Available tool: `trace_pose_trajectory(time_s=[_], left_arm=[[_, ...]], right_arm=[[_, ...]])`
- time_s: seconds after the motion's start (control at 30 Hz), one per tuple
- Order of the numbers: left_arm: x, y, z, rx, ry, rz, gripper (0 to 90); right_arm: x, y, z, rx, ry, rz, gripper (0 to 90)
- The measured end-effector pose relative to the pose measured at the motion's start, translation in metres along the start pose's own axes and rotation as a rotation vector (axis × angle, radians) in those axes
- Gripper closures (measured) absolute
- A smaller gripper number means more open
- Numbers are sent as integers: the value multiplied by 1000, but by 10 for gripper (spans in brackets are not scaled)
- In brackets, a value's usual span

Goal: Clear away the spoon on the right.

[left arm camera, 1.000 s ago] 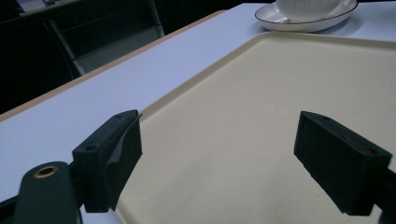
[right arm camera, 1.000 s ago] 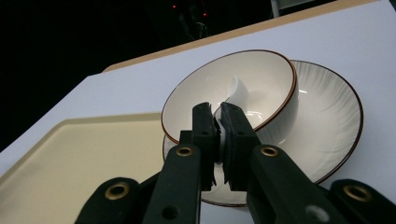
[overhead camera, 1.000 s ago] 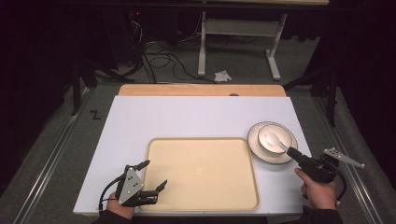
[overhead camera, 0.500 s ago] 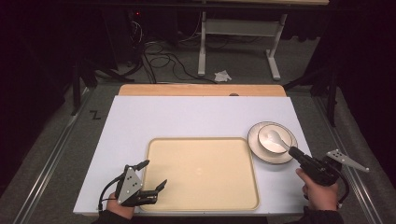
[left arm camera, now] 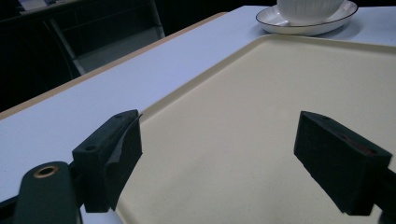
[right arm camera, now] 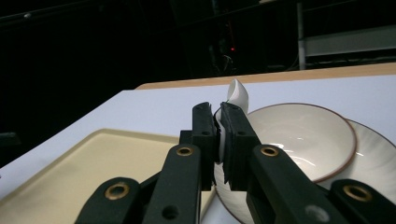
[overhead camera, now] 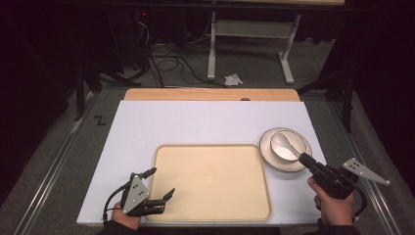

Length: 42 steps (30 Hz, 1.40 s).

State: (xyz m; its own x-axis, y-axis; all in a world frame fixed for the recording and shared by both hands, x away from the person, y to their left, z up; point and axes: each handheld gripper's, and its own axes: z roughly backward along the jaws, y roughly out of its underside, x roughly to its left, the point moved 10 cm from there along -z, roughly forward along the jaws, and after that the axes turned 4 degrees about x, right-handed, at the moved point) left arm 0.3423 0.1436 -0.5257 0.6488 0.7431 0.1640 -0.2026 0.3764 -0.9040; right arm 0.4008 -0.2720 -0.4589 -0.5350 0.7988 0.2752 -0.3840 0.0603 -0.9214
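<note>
White counter [overhead camera: 195, 122], wood strip along far edge. Cream tray [overhead camera: 210, 181] near front edge. Bowl [overhead camera: 286, 147] on plate [overhead camera: 268, 152], just right of tray. White spoon [overhead camera: 284, 143] over bowl, handle clamped in right tool [overhead camera: 304, 159]. Left tool [overhead camera: 161, 182] wide, empty, over tray's front left corner.

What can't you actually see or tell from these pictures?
- Spoon handle: right gripper view, hidden between the closed jaws of the right gripper.
- Bowl top: left gripper view, cut off by the upper edge.
- Saucer far side: right gripper view, cut off at the right edge.
- Tray near corner: high view, covered by the left gripper.
</note>
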Motion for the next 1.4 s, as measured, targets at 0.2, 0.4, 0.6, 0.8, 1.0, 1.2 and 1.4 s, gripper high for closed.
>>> trace_pose_trajectory(time_s=[0.2, 0.4, 0.6, 0.8, 1.0, 1.2, 1.4], left_arm=[[0, 0, 0, 0, -1, 0, 158], [0, 0, 0, 1, -2, -1, 158], [0, 0, 0, 1, -2, 0, 158], [1, 0, 1, -2, -3, -3, 158], [0, -1, 1, -5, -1, -1, 158], [1, -1, 2, -7, -1, 3, 158], [0, -1, 1, -5, 0, 1, 159]], right_arm=[[20, 3, -9, 24, -40, 37, 870], [53, 13, -26, 69, -105, 102, 870], [74, 21, -38, 95, -150, 128, 870], [102, 30, -50, 124, -207, 159, 870], [122, 34, -56, 134, -246, 180, 870], [117, 37, -57, 138, -238, 177, 869], [108, 43, -60, 154, -221, 180, 869]])
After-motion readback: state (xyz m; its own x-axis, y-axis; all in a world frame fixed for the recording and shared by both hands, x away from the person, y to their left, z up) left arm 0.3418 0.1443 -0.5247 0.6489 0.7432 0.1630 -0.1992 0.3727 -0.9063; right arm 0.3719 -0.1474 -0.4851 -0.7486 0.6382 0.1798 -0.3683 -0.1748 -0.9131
